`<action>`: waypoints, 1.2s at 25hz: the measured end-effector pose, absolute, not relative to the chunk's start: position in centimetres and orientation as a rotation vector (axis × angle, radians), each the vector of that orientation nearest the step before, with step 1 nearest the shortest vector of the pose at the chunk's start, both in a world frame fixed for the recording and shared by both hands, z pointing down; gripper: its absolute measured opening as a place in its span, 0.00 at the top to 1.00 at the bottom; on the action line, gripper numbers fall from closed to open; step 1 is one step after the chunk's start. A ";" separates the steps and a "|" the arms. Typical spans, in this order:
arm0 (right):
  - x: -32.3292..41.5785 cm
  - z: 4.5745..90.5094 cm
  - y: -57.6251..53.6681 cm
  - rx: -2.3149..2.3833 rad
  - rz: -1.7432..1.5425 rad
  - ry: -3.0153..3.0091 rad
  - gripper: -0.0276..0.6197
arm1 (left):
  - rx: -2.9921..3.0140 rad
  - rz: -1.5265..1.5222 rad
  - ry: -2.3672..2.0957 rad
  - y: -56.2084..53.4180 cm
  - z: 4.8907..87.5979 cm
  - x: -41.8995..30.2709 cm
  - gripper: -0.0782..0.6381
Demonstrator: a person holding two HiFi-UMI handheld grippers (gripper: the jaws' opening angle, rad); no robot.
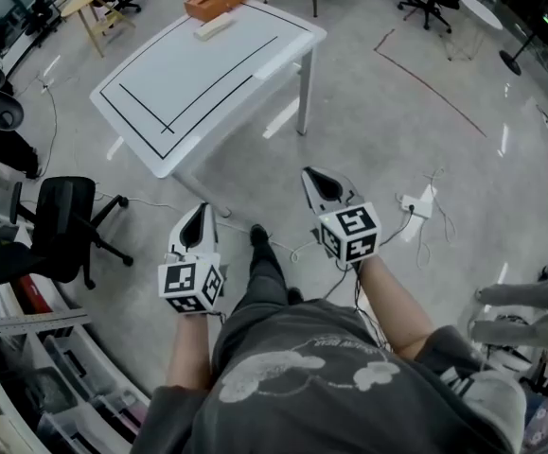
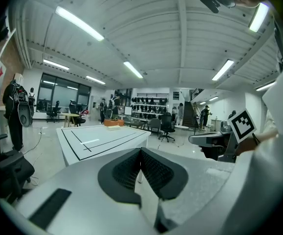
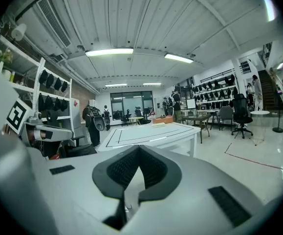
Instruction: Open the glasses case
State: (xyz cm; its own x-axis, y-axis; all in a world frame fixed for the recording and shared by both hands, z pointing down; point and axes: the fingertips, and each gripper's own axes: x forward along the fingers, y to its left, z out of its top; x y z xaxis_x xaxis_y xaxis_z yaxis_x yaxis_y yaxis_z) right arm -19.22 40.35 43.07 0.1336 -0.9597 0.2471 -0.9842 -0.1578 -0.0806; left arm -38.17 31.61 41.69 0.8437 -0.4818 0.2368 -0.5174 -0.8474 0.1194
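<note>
Your head view looks steeply down from above; both gripper views face the table (image 1: 207,74), well ahead (all three share it).

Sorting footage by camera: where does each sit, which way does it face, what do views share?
Head view: on the person's head, steeply down at the white table; shows forearms, torso, left gripper, right gripper.
Left gripper view: on the left gripper, along its shut jaws toward the table; right gripper at right.
Right gripper view: on the right gripper, same heading; left gripper at left.
Shared: table, orange box.
</note>
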 end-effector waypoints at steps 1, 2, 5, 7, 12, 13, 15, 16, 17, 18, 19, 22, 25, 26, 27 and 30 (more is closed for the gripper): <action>-18.8 43.4 39.8 2.284 0.374 -1.970 0.96 | 2.843 0.304 -0.778 30.9 42.0 -37.7 0.89; -18.3 43.6 39.2 2.279 0.374 -1.967 0.96 | 2.843 0.310 -0.779 30.1 42.2 -37.1 0.89; -15.9 43.6 37.4 2.273 0.360 -1.952 0.96 | 2.834 0.305 -0.781 27.5 42.5 -34.7 0.89; -13.8 43.3 36.0 2.278 0.351 -1.939 0.96 | 2.833 0.286 -0.777 25.5 42.3 -32.6 0.89; -7.3 43.0 31.0 2.307 0.360 -1.883 0.96 | 2.839 0.261 -0.756 19.3 41.7 -26.9 0.89; -6.1 42.9 29.7 2.314 0.366 -1.875 0.96 | 2.841 0.263 -0.749 18.0 41.5 -25.8 0.89; -3.8 42.6 26.9 2.322 0.371 -1.863 0.96 | 2.847 0.277 -0.735 15.3 41.4 -23.6 0.89; -2.8 42.4 25.5 2.324 0.372 -1.860 0.96 | 2.847 0.283 -0.729 13.9 41.4 -22.6 0.89; -1.9 42.3 24.1 2.324 0.372 -1.858 0.96 | 2.843 0.287 -0.724 12.6 41.4 -21.6 0.89; -1.0 42.2 22.6 2.321 0.374 -1.857 0.96 | 2.838 0.288 -0.718 11.3 41.5 -20.6 0.89; -0.1 42.2 21.2 2.315 0.375 -1.856 0.96 | 2.834 0.287 -0.713 10.0 41.5 -19.7 0.89; 2.1 42.2 16.5 2.287 0.378 -1.852 0.96 | 2.825 0.293 -0.707 6.1 41.7 -17.5 0.89; 3.8 41.9 12.1 2.270 0.384 -1.860 0.96 | 2.799 0.305 -0.722 2.1 41.8 -16.2 0.89; 4.2 41.8 11.0 2.266 0.388 -1.864 0.96 | 2.788 0.303 -0.730 0.9 41.8 -15.8 0.89; 4.7 41.9 10.1 2.260 0.395 -1.868 0.96 | 2.779 0.299 -0.739 0.0 41.7 -15.5 0.89; 6.1 42.6 8.0 2.243 0.422 -1.869 0.96 | 2.766 0.288 -0.767 -2.4 41.5 -14.6 0.89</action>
